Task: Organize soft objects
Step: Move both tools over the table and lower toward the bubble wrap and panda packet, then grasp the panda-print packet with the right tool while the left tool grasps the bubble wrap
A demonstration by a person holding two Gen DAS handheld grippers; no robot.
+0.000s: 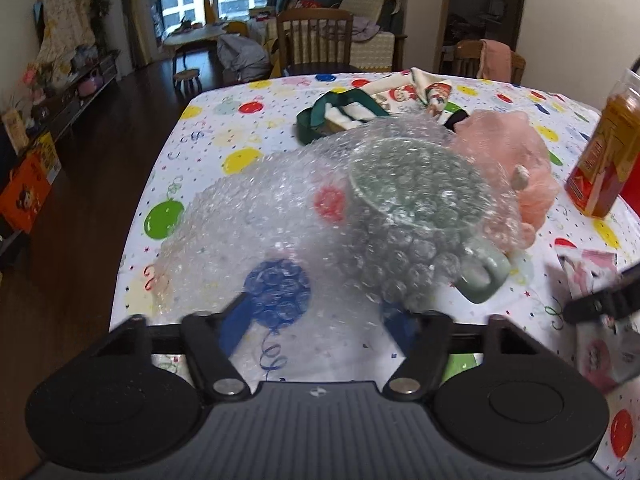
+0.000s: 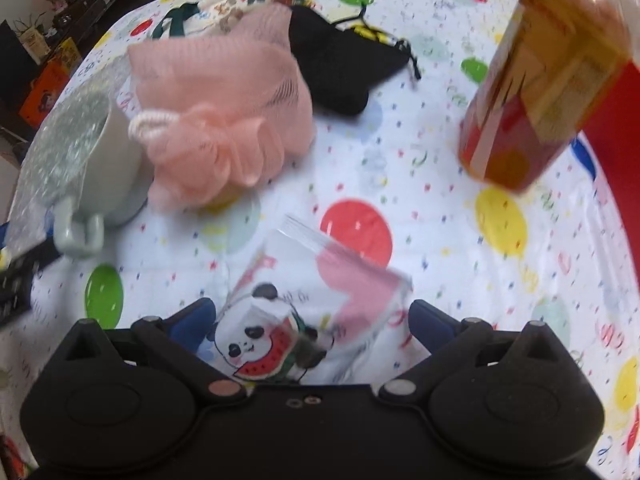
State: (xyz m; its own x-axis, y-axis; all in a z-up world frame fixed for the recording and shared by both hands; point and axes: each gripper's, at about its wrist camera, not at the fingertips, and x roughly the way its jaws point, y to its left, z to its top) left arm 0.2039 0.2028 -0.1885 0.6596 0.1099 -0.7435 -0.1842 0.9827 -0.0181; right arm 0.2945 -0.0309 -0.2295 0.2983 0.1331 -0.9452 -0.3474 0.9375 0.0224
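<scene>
Currently left gripper jaws spread around crumpled clear bubble wrap draped over pale-green mug; right gripper spread over panda-print pouch.

Left wrist view: looks forward and downward from the near edge of the table toward its far edge, room beyond visible; bubble wrap fills the near field, close. Right wrist view: tilted more steeply down, close over the table's middle. Shared by both: green mug, pink mesh sponge, amber bottle, panda packet.
</scene>
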